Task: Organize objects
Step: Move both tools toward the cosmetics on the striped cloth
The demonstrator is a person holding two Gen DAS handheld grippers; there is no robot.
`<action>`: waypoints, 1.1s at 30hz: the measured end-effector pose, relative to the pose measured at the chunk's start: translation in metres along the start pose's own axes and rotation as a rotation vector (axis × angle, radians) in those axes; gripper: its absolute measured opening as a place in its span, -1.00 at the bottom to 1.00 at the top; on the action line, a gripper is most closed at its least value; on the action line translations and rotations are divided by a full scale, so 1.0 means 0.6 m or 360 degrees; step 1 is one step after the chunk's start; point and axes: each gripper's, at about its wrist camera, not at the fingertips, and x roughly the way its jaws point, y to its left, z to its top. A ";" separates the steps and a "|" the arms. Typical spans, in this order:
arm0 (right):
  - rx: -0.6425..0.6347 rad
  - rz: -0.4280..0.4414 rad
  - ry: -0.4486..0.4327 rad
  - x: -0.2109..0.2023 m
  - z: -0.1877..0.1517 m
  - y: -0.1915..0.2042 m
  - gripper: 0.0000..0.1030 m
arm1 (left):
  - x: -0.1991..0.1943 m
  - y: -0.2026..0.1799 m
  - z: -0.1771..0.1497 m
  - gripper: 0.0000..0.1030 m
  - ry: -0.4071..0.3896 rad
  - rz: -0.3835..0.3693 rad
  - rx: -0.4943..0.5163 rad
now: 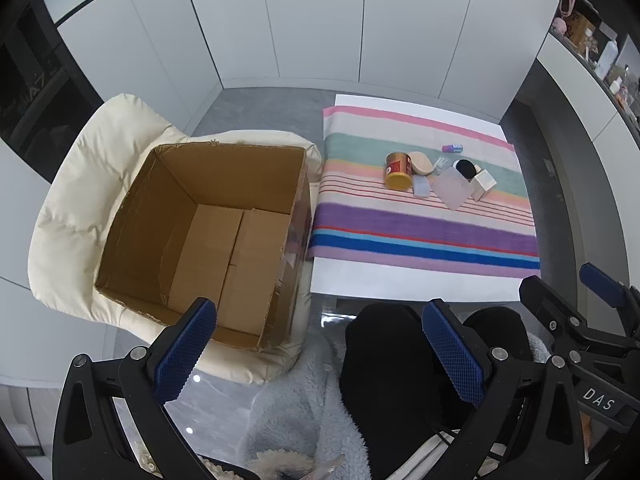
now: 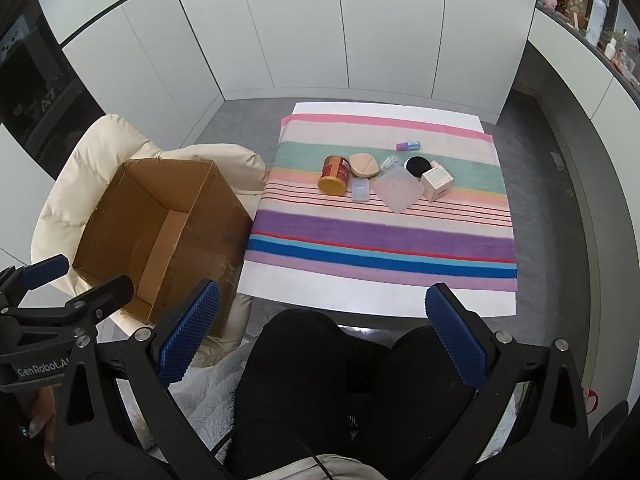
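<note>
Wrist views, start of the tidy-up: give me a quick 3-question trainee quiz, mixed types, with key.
1. True or false: the cardboard box already holds some of the small items.
2. Multiple choice: the red and yellow can is A) upright, B) lying on its side, C) inside the box.
3. Fill in: the small items lie on a ____ cloth on the white table.

Key
1. False; the box, set on a cream chair, is empty.
2. B.
3. Striped. Both the left gripper and right gripper are open and empty.
</note>
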 end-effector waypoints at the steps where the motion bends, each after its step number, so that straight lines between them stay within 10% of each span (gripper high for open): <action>1: -0.0004 -0.0001 0.0003 0.001 0.000 0.000 1.00 | 0.001 0.000 0.001 1.00 0.0000 0.0004 0.0001; 33: 0.0030 0.0004 -0.0012 0.005 0.000 -0.018 1.00 | 0.015 -0.028 -0.008 1.00 -0.0013 0.0055 0.0092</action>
